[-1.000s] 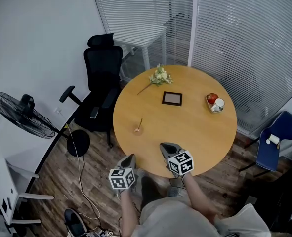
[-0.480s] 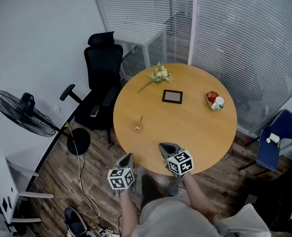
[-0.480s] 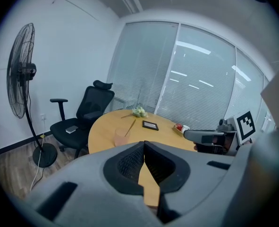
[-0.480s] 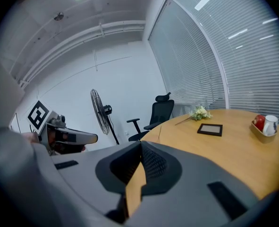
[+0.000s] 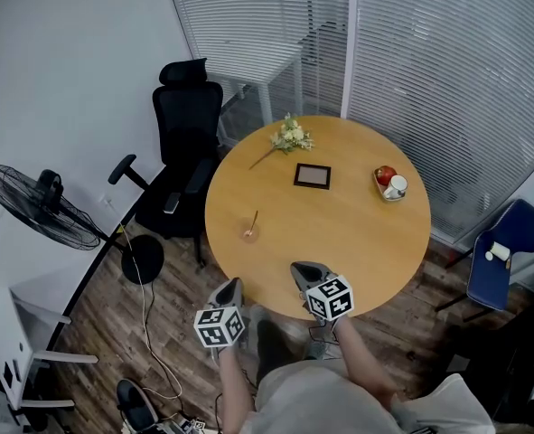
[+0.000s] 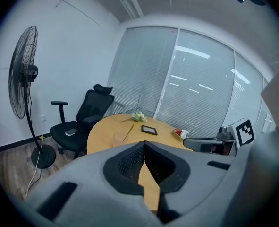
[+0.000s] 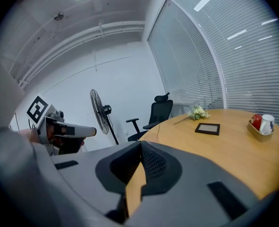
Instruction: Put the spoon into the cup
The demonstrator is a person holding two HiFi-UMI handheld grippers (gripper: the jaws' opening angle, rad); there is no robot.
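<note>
A: Where is the spoon?

B: The spoon (image 5: pixel 254 223) leans out of the cup (image 5: pixel 250 236). The cup stands on the left part of the round table (image 5: pixel 357 242), a little left of the centre of the head view.

A: And the two grippers?

B: Both are in the lower middle of that view, at the table's near edge and well apart from the cup. The left gripper (image 5: pixel 233 286) is clenched, with its jaws together and nothing between them. The right gripper (image 5: pixel 304 269) is clenched and empty too.

A: What else is on the table?

B: Flowers (image 5: pixel 292 137) lie at the top edge, and a dark picture frame (image 5: pixel 312 176) lies just below them. An office chair (image 5: pixel 187 143) stands at the upper left.
</note>
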